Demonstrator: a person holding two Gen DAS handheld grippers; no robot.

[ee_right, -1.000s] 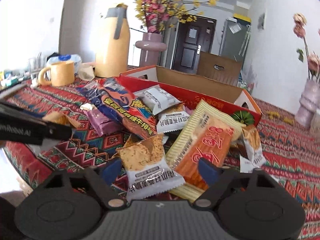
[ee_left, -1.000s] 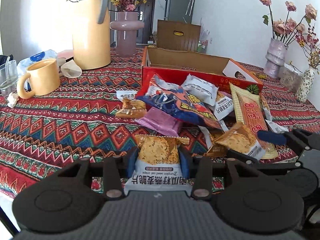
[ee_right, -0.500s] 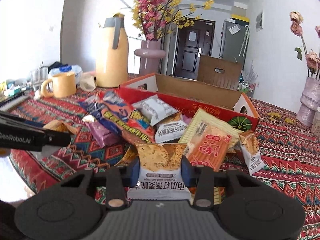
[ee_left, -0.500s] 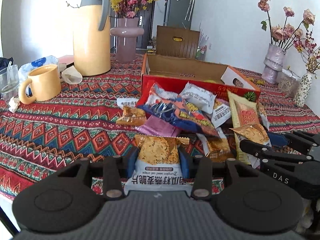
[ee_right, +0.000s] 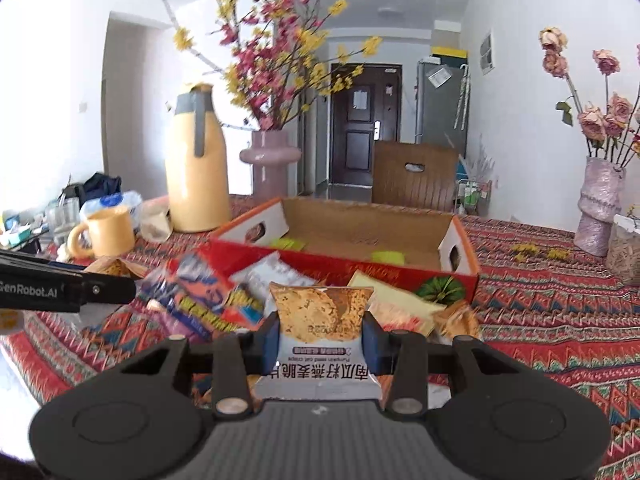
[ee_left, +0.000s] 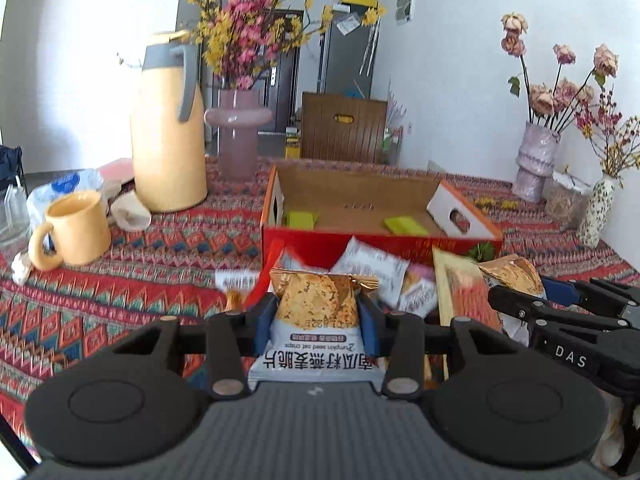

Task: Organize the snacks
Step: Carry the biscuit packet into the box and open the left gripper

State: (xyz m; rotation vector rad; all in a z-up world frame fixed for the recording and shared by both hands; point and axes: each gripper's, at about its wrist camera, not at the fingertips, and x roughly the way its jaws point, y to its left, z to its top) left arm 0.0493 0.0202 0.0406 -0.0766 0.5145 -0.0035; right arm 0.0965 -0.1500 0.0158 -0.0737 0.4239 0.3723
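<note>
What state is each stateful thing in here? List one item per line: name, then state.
left gripper: shut on an oat crisp packet, sealed.
right gripper: shut on a second oat crisp packet, sealed.
cardboard box: open-topped, nearly empty, two green packets inside.
snack pile: loose on the tablecloth, outside the box.
yellow mug: upright.
thermos jug: upright, lid closed.

table [ee_left: 168, 280]: patterned cloth | on it: box [ee_left: 380, 236], mug [ee_left: 76, 228], jug [ee_left: 168, 128], snack packets [ee_left: 372, 268]
</note>
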